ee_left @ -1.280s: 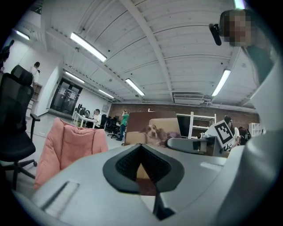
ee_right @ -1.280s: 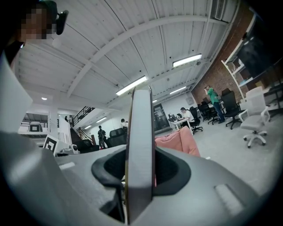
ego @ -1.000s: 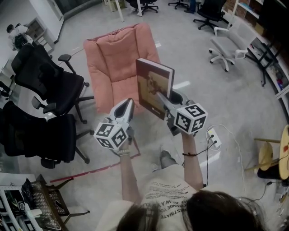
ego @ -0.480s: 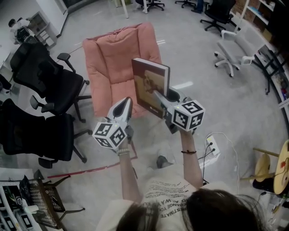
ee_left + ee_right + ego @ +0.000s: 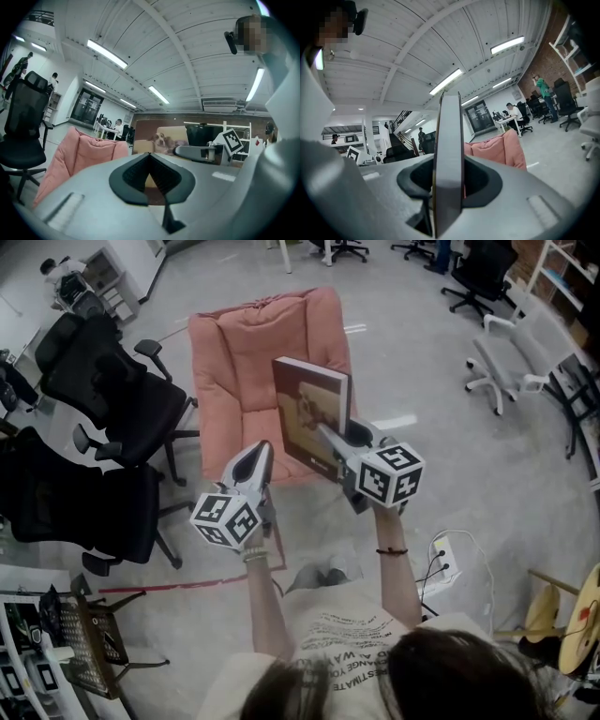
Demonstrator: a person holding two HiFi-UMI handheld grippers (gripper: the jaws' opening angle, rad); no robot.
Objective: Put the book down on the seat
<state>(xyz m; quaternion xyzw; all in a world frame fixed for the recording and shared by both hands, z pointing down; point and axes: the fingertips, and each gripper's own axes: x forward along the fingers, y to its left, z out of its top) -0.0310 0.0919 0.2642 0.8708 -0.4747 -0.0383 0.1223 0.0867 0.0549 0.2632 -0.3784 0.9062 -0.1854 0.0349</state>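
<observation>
In front of the person, the right gripper (image 5: 326, 435) pinched the lower edge of the book (image 5: 307, 409), upright in the air above the pink seat's (image 5: 246, 362) front edge. Beside it, the left gripper (image 5: 259, 452) had its jaws pressed together, empty. Black office chairs (image 5: 112, 395) crowded the seat's left side, and bare floor (image 5: 412, 371) lay open on its right.

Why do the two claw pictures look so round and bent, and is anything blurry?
Left gripper view: a wide-angle lens bows the white ceiling beams and darkens the corners. Right gripper view: same bending; the brown hardcover book, clamped in the right claw, is so close it blurs. Head view: milder bending, even light, no glare on the pink cushioned armchair.
</observation>
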